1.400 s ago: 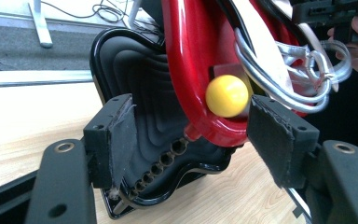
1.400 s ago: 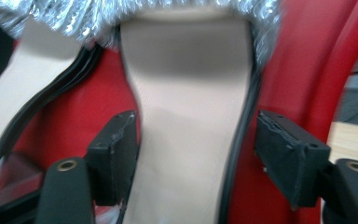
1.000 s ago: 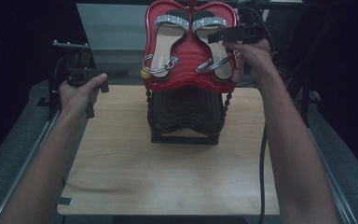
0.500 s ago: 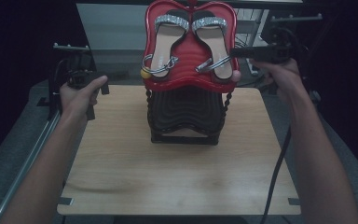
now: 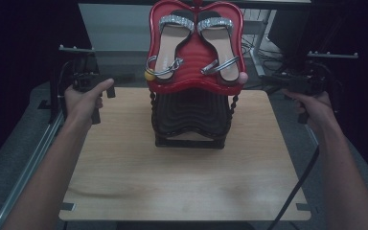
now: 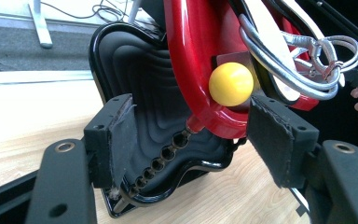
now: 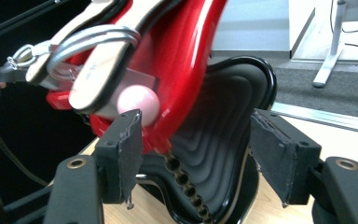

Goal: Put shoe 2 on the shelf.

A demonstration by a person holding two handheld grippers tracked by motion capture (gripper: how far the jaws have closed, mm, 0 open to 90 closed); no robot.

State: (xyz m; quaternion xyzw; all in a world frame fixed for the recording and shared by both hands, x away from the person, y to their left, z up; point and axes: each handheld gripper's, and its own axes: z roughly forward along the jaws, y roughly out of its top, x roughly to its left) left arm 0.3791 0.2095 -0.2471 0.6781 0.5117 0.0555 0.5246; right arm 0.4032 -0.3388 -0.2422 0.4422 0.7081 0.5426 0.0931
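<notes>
My jaws stand apart on both sides, nothing between the pads. The left gripper hangs off the left side of the red tray, its jaws wide, and in the left gripper view the yellow ball on the tray's edge sits just beyond the gap between the pads, not touched by either. The right gripper is out past the right edge of the wooden surface, pointing in at the tray; its jaws have just been closing a little, with nothing caught in them. In the right gripper view the pink ball shows just above and behind one pad, close to it, though the picture is blurred there and I can't say whether they touch. Now the thing itself: the red tray rides on top of a black ribbed stand, which sits toward the far middle of the surface, and a pair of sandals lies on the tray, soles down, glittery straps at the far end, silver ankle loops toward me. A black beaded rod runs down from the tray's corner to the stand's base. My left hand grips its handle by the left edge of the surface; my right hand holds its handle with the cable trailing back along my forearm.
</notes>
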